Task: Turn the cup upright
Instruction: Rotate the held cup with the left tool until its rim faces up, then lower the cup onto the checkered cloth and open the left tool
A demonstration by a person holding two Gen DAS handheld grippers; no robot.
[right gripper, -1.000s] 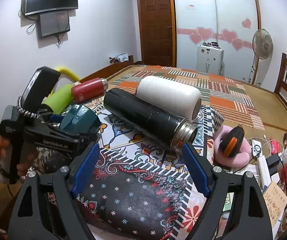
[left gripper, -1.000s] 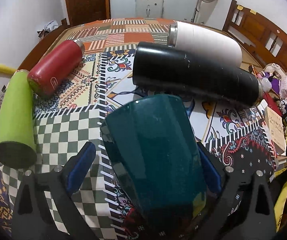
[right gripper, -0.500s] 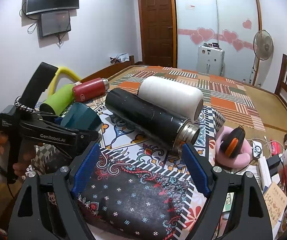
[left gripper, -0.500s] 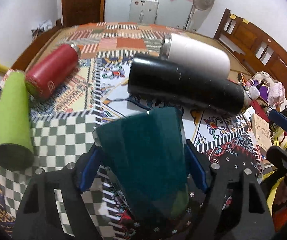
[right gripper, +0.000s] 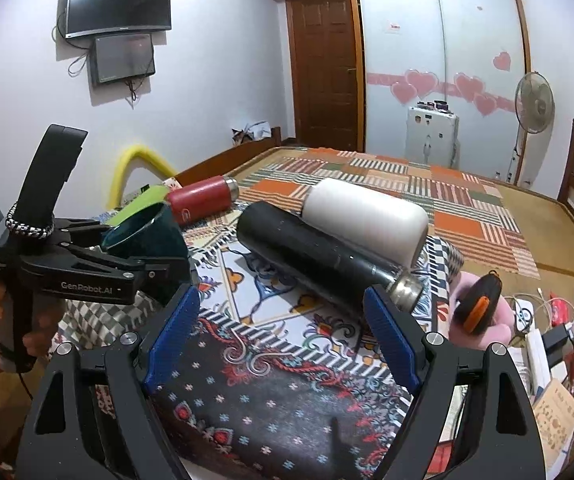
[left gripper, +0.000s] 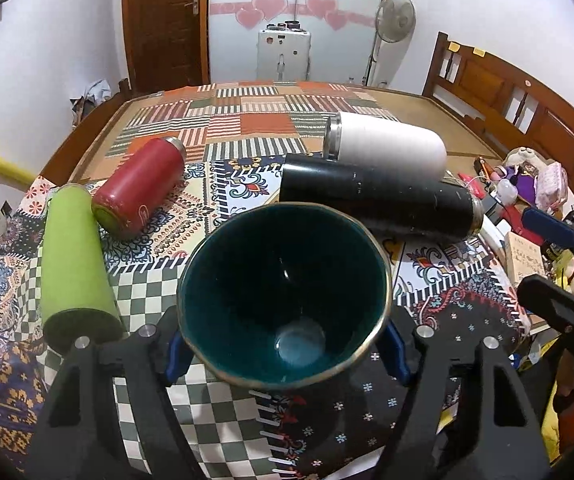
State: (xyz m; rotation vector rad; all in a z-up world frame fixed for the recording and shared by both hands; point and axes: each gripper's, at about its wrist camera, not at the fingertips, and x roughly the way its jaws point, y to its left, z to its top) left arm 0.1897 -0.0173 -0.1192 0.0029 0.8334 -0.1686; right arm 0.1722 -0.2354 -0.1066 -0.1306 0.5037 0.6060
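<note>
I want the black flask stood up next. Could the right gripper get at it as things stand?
Probably yes. The right gripper is open and holds nothing, and the black flask lies just ahead on the cloth with nothing between them.

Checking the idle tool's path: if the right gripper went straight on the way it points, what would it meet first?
Probably the black flask, which lies across the line ahead of the open right gripper. The white flask lies behind it. Depth is unclear in this fisheye view.
</note>
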